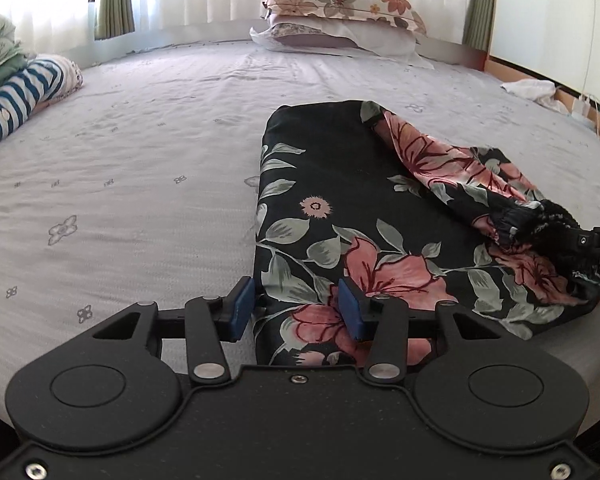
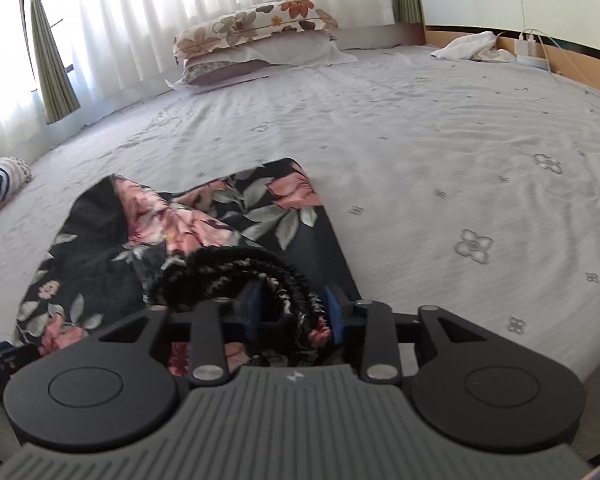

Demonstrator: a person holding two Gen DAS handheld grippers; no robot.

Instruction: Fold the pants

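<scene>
Black floral pants [image 1: 340,200] lie partly folded on the bed, near its front edge. My left gripper [image 1: 296,308] is open, its blue pads straddling the pants' near left edge without pinching it. The gathered waistband [image 1: 548,232] sits bunched at the right, where the tip of the right gripper [image 1: 596,240] shows. In the right wrist view, my right gripper [image 2: 294,312] has its pads around the ruffled black waistband [image 2: 260,276]; a gap shows between pads and cloth, so the grip is unclear. The rest of the pants [image 2: 204,224] spread ahead and left.
The bed sheet [image 1: 140,160] is grey with small flower prints. Two stacked pillows [image 1: 340,16] lie at the far side by the curtains. Folded striped and green clothes [image 1: 16,92] sit at the left. A white cloth [image 2: 468,46] and a charger lie at the far right.
</scene>
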